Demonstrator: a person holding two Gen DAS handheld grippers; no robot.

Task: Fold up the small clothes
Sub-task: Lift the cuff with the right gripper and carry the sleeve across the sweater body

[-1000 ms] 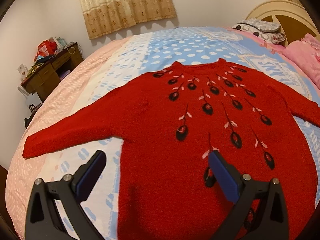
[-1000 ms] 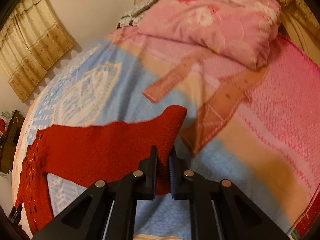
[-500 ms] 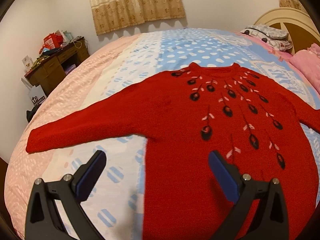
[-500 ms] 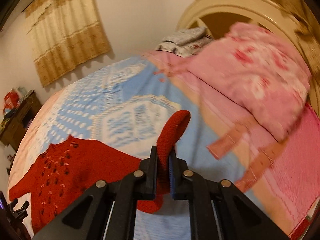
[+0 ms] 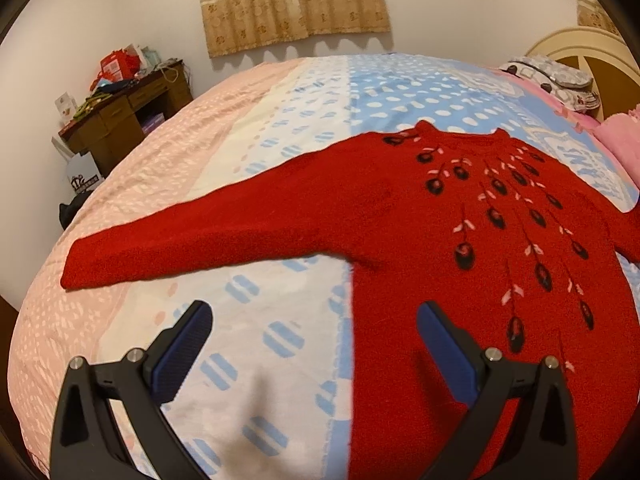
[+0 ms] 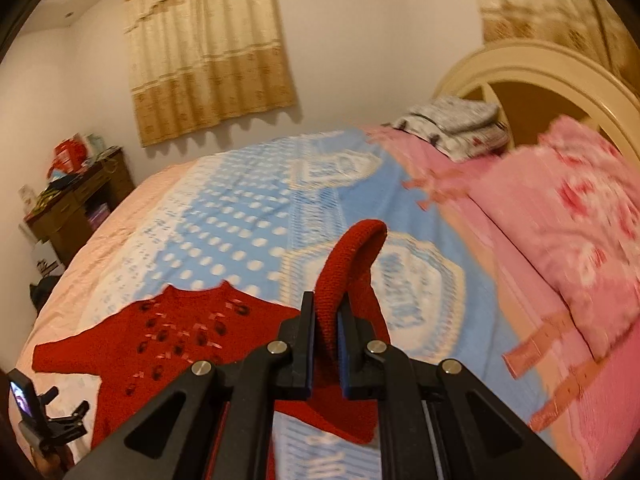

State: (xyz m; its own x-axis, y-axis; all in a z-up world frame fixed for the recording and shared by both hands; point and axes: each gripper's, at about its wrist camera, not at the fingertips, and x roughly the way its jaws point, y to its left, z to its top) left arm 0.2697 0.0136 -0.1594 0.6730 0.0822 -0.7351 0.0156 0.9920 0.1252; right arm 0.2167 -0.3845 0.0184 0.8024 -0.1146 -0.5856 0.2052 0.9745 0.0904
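Red sweater [image 5: 400,240] lies face-up, spread on the bed [image 5: 248,128]; one sleeve [image 5: 192,240] reaches flat toward the bed's pink edge. Left tool [image 5: 312,344] hangs wide open, empty, above bare bedspread beside the hem edge. Right tool [image 6: 325,344] is clamped on the other sleeve cuff [image 6: 352,256], lifted, apparently clear of the pink pillow [image 6: 568,216].

Our left gripper [image 5: 314,350] hangs wide open above the red sweater [image 5: 400,220]; our right gripper [image 6: 325,344] pinches its sleeve cuff [image 6: 352,256].
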